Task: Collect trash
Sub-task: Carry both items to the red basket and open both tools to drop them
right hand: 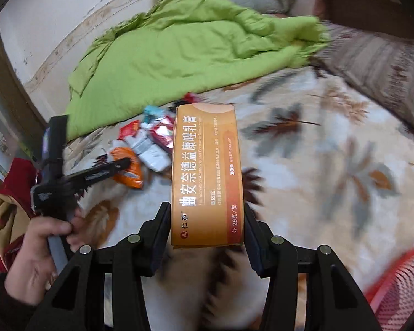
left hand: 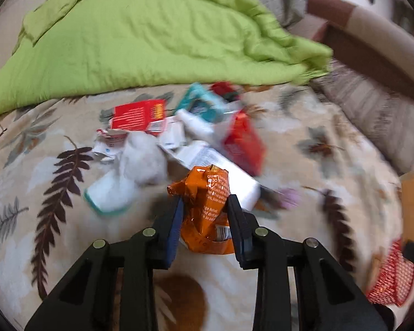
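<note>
The red mesh basket (right hand: 400, 284) at the bed's (right hand: 331, 165) edge shows no visible contents, the left tool (left hand: 204, 201) is clamped on a crumpled orange wrapper (left hand: 204, 193) beside the trash pile (left hand: 179, 132), and the right tool (right hand: 207, 209) grips a long orange printed box (right hand: 207, 176).

Soft even daylight, heavy motion blur, fisheye-bent dark corners

Both wrist views look steeply down, sharing the trash pile (left hand: 179, 138).
</note>
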The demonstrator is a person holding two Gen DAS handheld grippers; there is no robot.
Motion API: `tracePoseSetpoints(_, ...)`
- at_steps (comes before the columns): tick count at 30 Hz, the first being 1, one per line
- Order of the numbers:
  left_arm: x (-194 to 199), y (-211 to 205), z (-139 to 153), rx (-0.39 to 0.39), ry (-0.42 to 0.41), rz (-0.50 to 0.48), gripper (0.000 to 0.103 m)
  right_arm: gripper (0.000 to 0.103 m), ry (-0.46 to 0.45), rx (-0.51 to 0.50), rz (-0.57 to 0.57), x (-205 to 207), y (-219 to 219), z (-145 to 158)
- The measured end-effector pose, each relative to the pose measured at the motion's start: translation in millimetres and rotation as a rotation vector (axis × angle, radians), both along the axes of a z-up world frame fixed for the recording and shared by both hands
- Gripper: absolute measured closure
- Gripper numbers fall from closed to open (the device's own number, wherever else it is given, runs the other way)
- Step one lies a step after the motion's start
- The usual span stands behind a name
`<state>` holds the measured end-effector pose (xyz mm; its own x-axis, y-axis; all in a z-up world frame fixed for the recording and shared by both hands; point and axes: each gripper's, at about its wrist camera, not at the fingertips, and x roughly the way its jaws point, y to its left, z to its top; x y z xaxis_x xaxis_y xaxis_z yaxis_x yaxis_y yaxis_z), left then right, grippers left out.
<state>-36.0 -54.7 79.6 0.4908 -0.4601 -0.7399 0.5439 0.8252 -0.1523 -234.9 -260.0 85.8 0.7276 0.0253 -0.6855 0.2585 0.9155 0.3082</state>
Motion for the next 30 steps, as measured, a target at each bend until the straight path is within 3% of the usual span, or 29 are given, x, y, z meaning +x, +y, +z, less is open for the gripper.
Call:
tracePoseSetpoints(4, -50, -23, 30, -0.093, 0.014, -0.154, 0.072, 0.050, 0.045, -0.003, -0.077, -55, -33, -7)
tracePoseSetpoints(9, -129, -98, 62, -0.172, 0.051, -0.423, 0.072, 0.050, 0.086, 0.023, -0.207, -126, -75, -12)
tracePoseSetpoints(16, -217, -216, 59, -0.174, 0.181, -0.695, 0.071, 0.050, 0.116, 0.006, -0.428, -223, -128, -7)
tracePoseSetpoints(20, -259, -260, 42, -0.109, 0.212, -0.780, 0.071, 0.049, 0.123, 0.014, -0.494, -255, -145, -13)
tracePoseSetpoints(21, -268, -271, 37, -0.083, 0.216, -0.804, 0.067, 0.049, 0.127, 0.019, -0.501, -258, -147, -15)
tracePoseSetpoints(22, -273, -277, 33, -0.065, 0.211, -0.807, 0.057, 0.048, 0.125, 0.033, -0.498, -260, -148, -18)
tracePoseSetpoints(25, -280, -275, 35, -0.068, 0.209, -0.792, 0.042, 0.045, 0.127, 0.041, -0.488, -262, -149, -26)
tracePoseSetpoints(30, -262, -236, 56, -0.059, 0.130, -0.662, 0.040, 0.045, 0.085, -0.014, -0.489, -266, -150, -18)
